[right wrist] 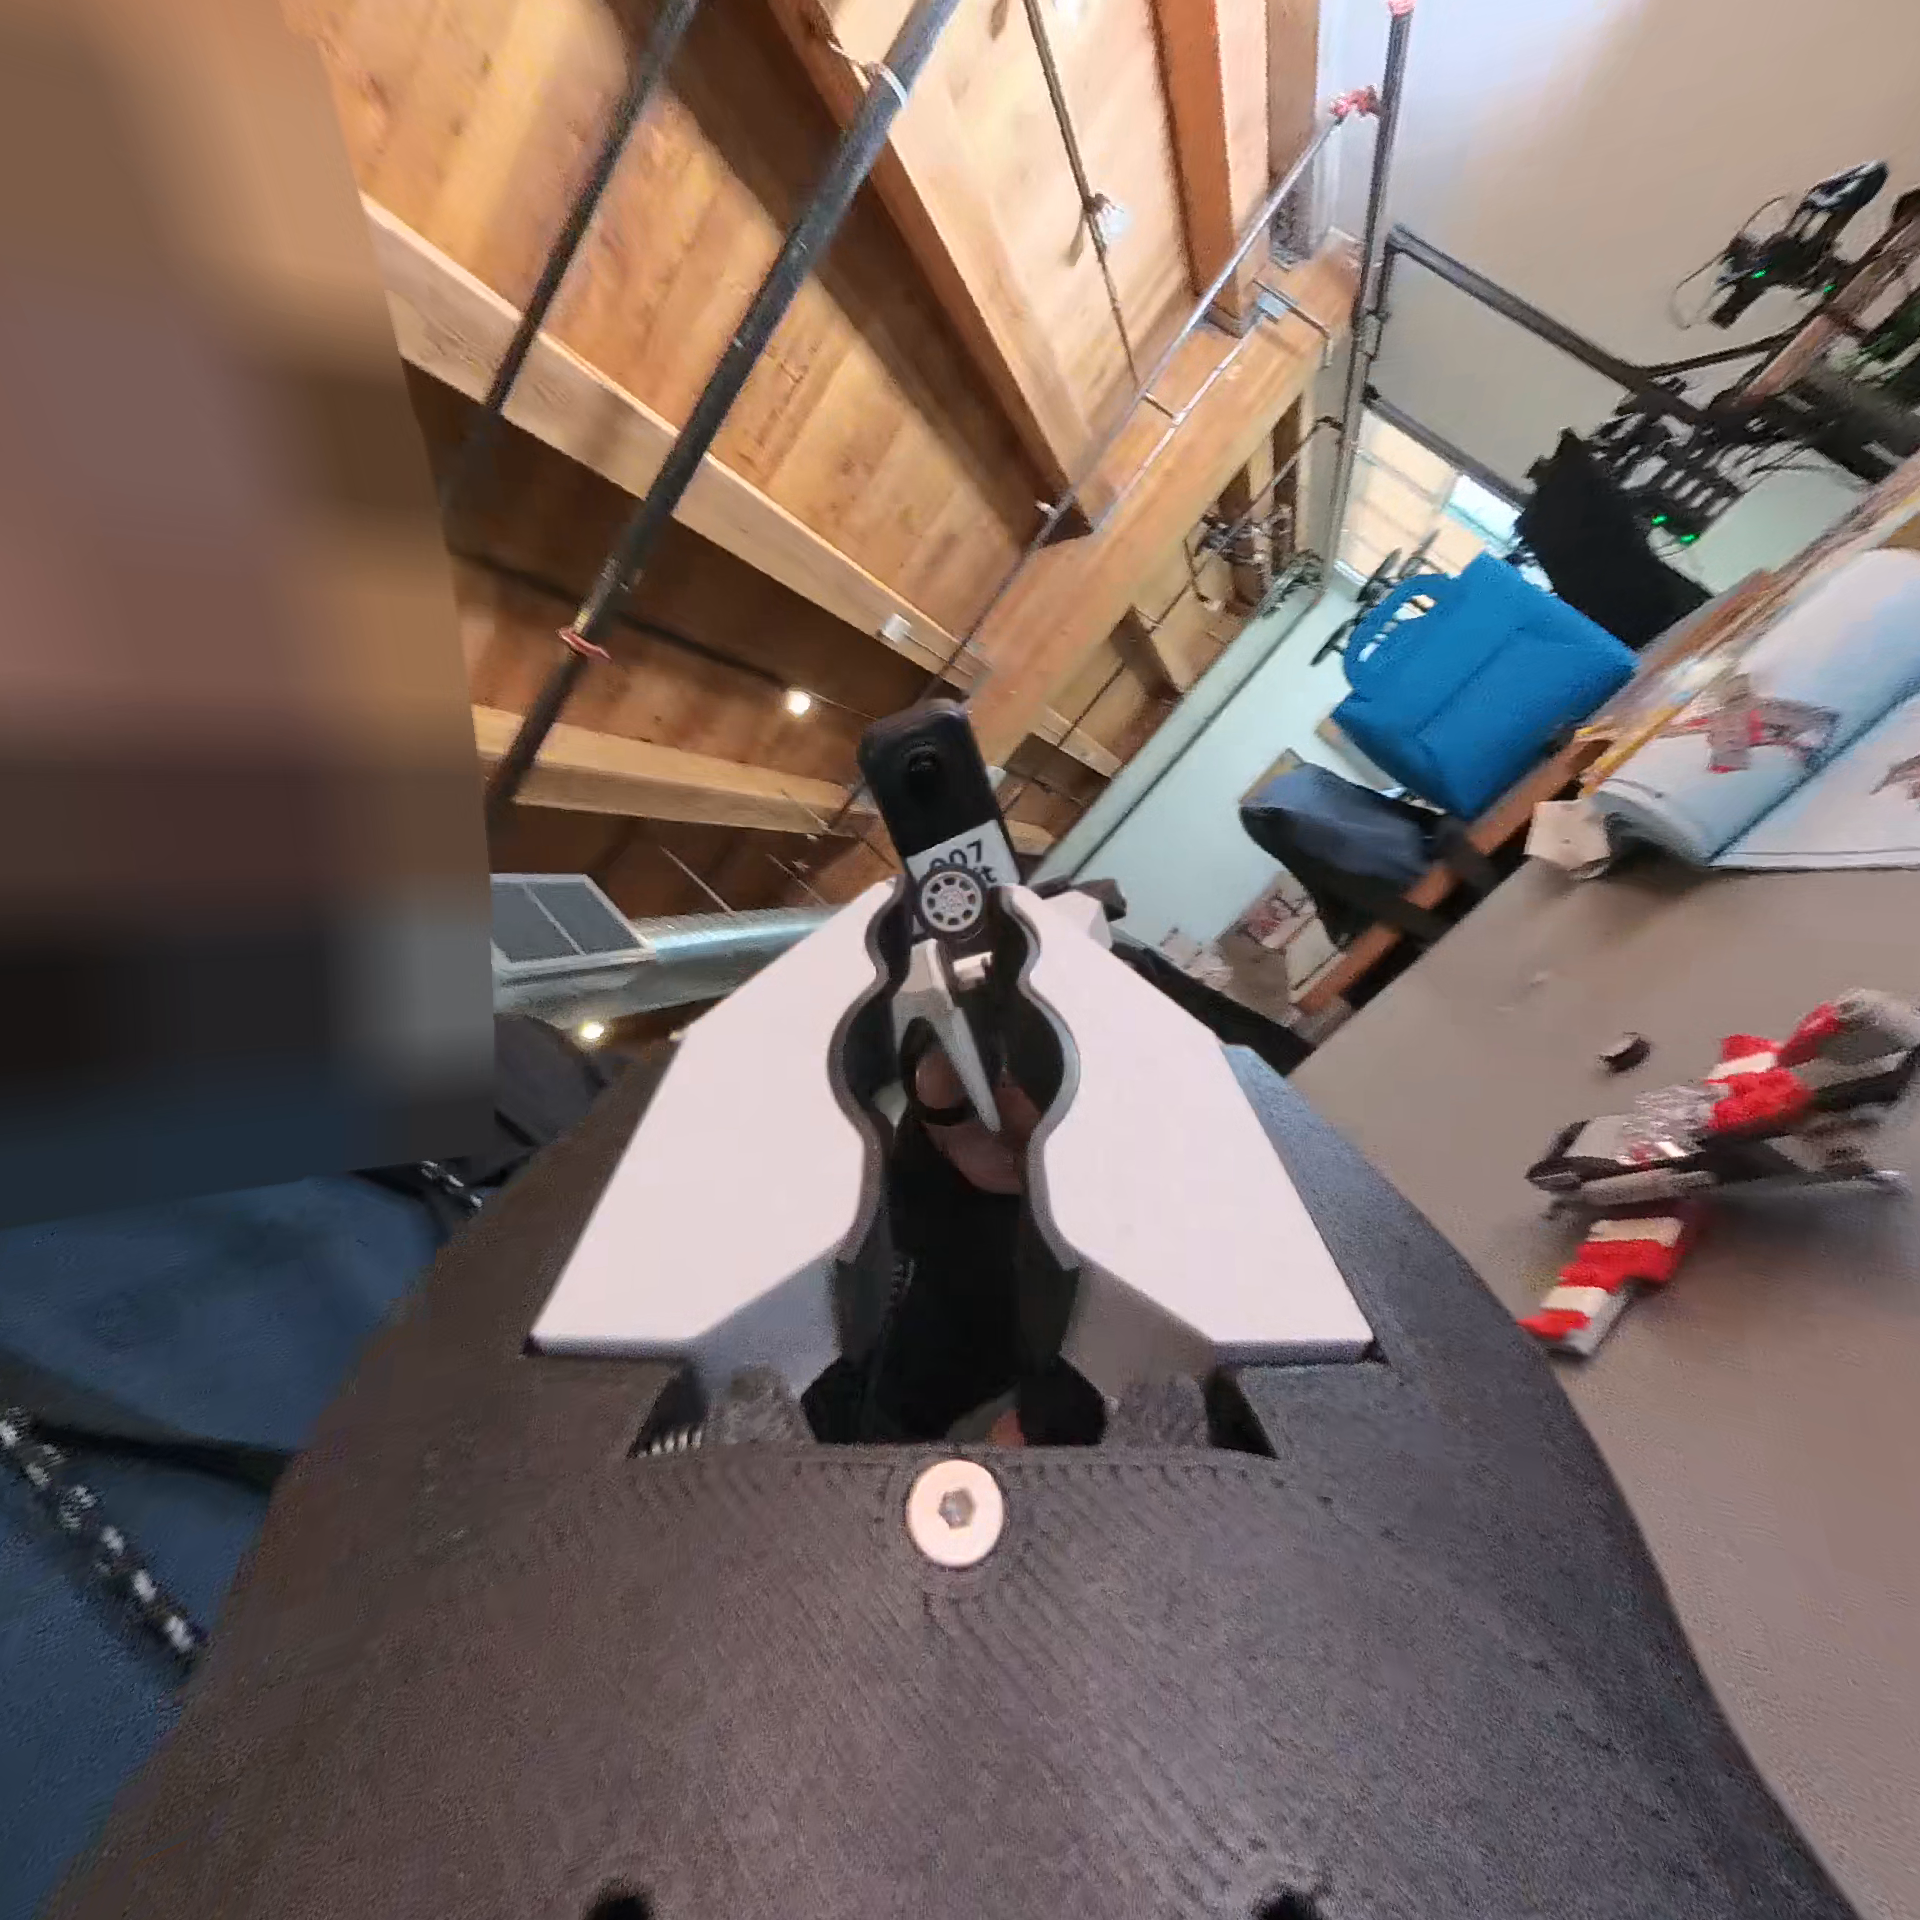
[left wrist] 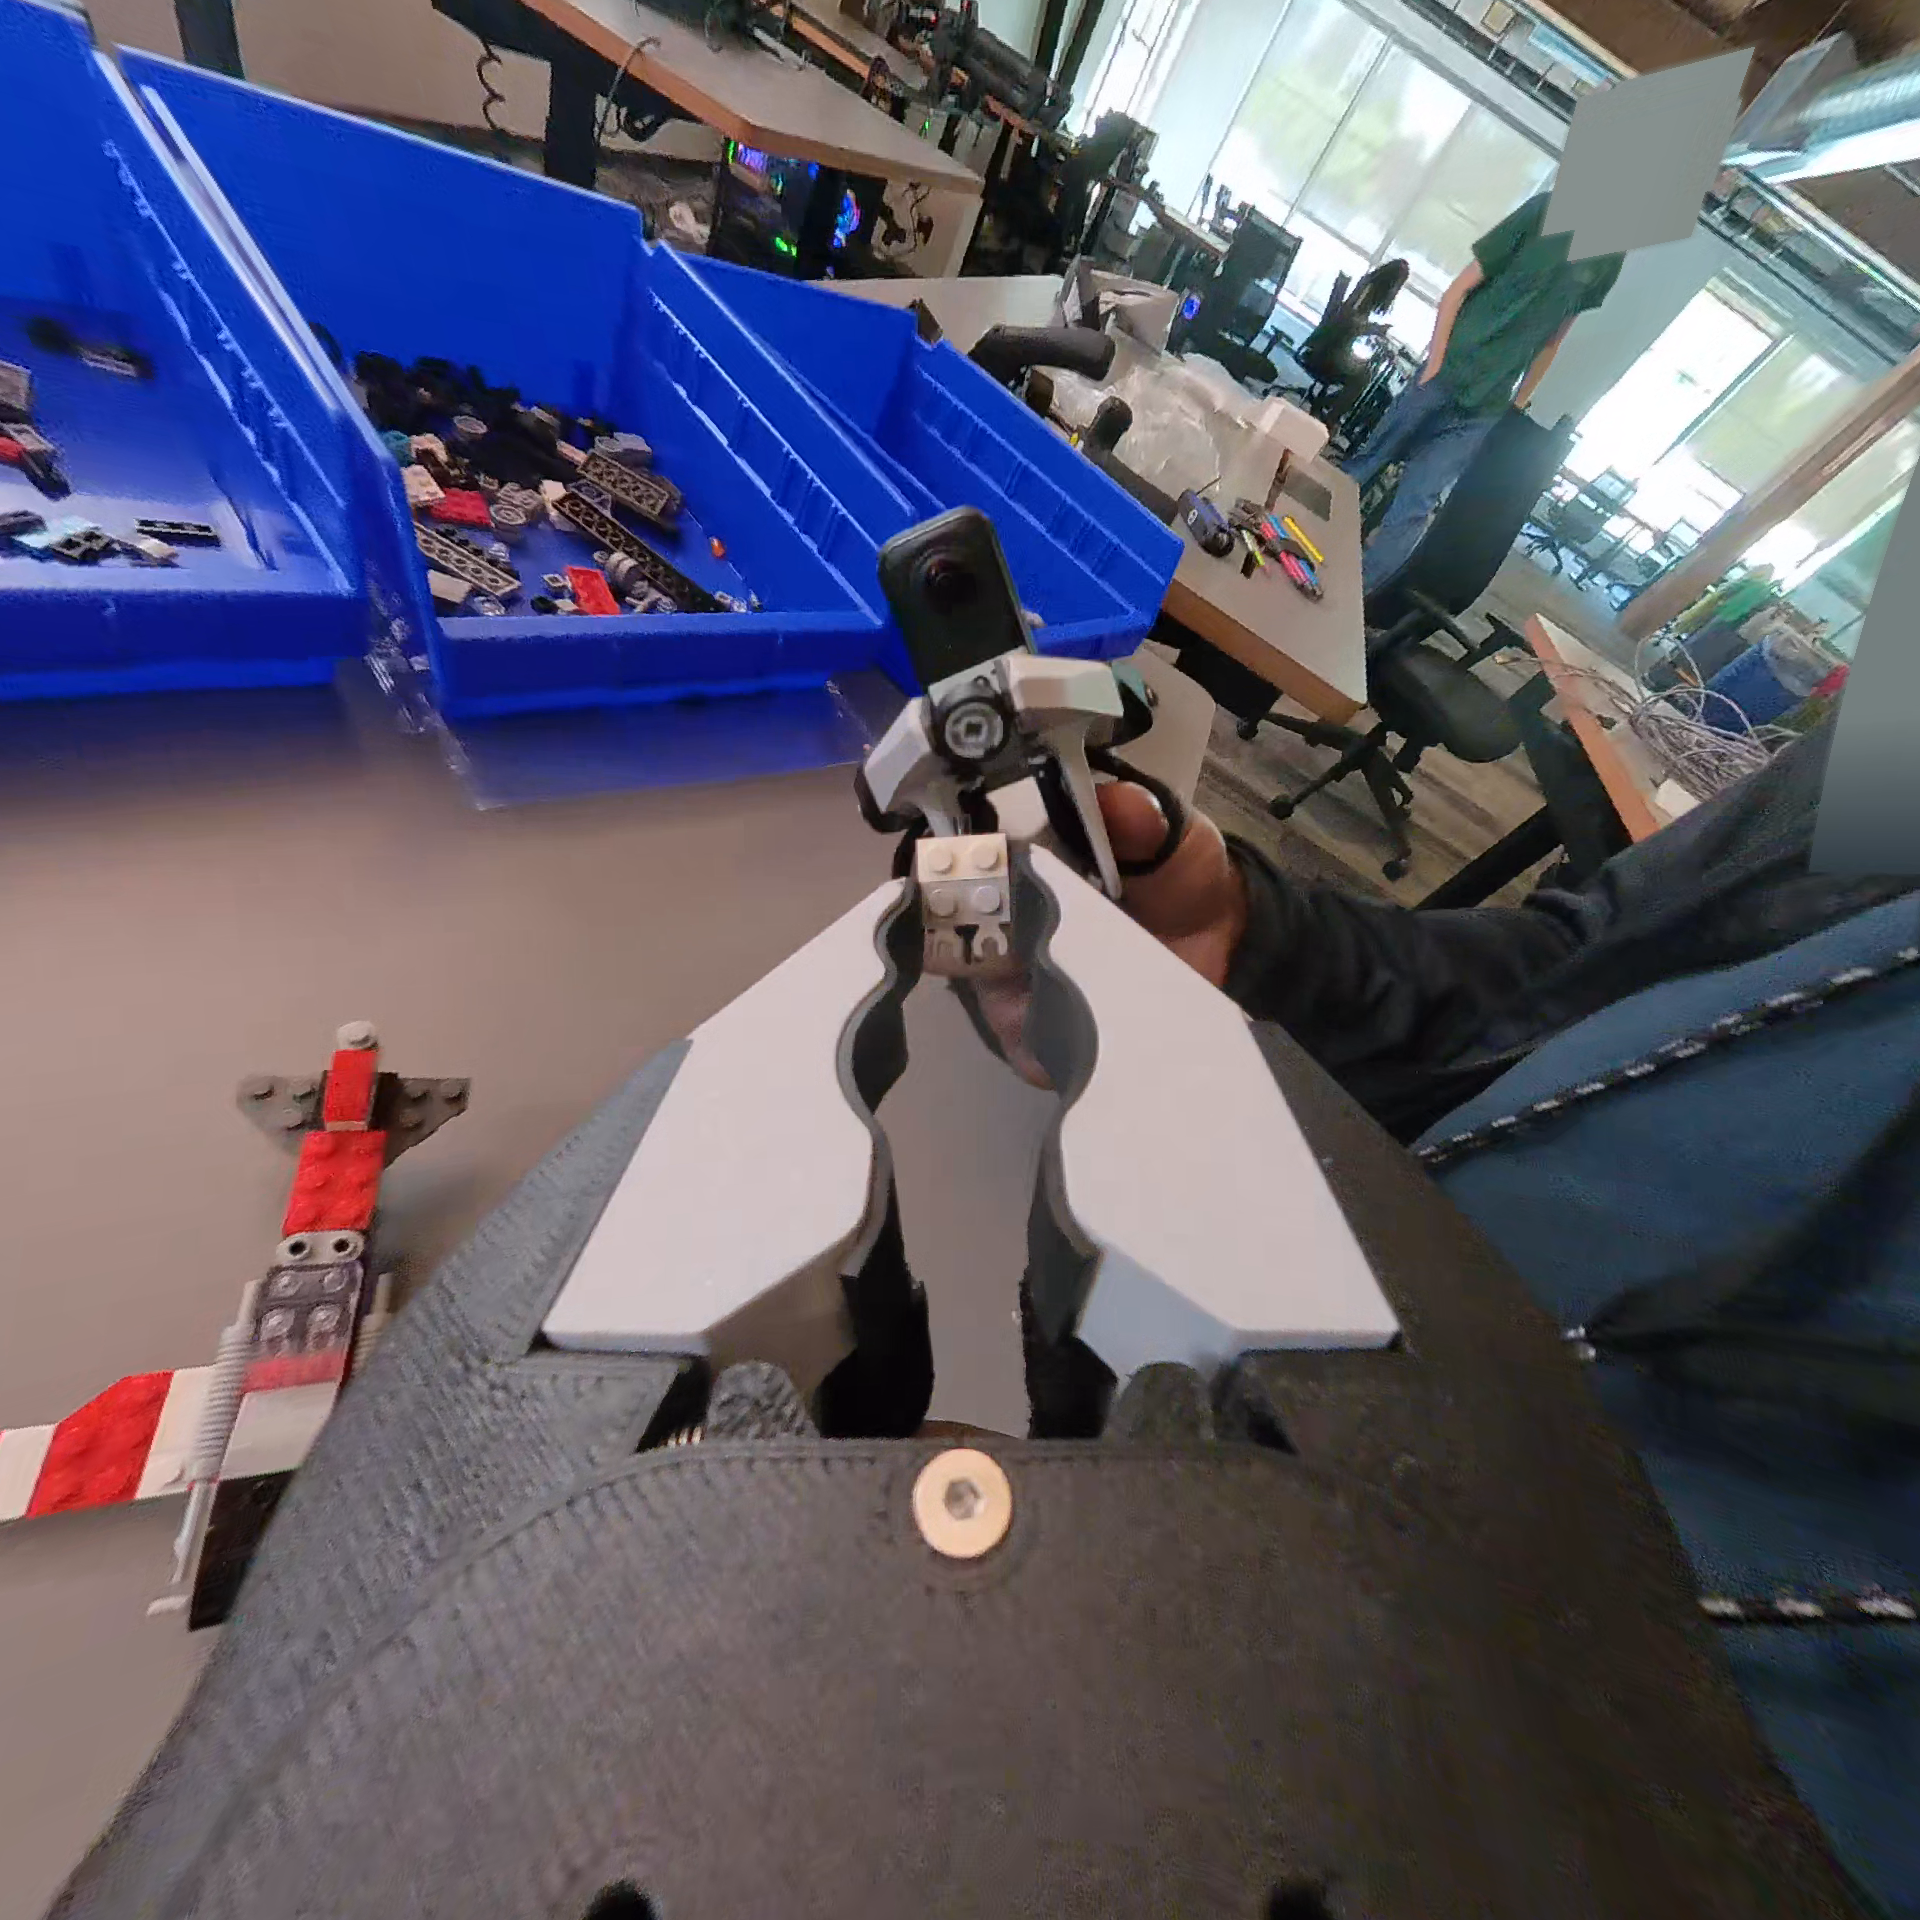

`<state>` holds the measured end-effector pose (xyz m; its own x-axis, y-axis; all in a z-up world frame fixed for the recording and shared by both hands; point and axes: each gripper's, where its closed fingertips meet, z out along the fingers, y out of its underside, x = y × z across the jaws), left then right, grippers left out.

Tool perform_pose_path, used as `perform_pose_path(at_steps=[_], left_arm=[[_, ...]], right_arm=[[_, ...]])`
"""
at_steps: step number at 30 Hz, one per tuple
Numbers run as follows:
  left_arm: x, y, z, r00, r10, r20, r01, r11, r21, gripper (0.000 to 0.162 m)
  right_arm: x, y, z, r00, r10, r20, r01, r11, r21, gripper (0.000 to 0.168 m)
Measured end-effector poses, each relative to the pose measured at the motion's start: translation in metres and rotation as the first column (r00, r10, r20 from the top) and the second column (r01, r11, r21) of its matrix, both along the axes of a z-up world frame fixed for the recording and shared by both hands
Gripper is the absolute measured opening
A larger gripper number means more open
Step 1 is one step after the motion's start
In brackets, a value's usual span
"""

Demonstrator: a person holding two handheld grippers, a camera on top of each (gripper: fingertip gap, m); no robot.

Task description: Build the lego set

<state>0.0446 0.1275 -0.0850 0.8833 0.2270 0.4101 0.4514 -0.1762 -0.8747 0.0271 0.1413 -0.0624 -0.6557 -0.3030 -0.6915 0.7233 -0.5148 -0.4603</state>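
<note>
My left gripper (left wrist: pixel 966 920) is shut on a small light grey studded brick assembly (left wrist: pixel 966 894), held up in the air above the table. My right gripper (right wrist: pixel 945 902) faces it tip to tip and is shut on a small grey wheel (right wrist: pixel 945 894). The wheel (left wrist: pixel 971 725) also shows in the left wrist view, just above the grey assembly and close to it. I cannot tell whether they touch. A partly built red, white and grey lego plane (left wrist: pixel 301 1278) lies on the table to the left; it also shows in the right wrist view (right wrist: pixel 1714 1143).
Blue bins (left wrist: pixel 644 343) with several loose lego parts stand at the back of the grey table (left wrist: pixel 312 935). An open instruction booklet (right wrist: pixel 1766 769) lies at the far side. A small black part (right wrist: pixel 1623 1051) lies near the plane. A person (left wrist: pixel 1496 343) stands far off.
</note>
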Motion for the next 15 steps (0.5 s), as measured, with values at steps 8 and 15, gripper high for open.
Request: perform_pose_path(at_steps=[8,15], left_arm=[[-0.002,0.005,0.007,1.0,-0.008,0.012,0.008,0.998,-0.06,0.017],[-0.003,0.002,0.007,1.0,-0.009,0.012,0.01,0.997,-0.077,0.017]], right_arm=[[0.001,-0.006,0.0,0.999,0.034,0.015,-0.033,0.999,-0.027,0.013],[0.002,-0.011,-0.001,0.999,0.033,-0.005,-0.033,0.999,0.014,0.014]])
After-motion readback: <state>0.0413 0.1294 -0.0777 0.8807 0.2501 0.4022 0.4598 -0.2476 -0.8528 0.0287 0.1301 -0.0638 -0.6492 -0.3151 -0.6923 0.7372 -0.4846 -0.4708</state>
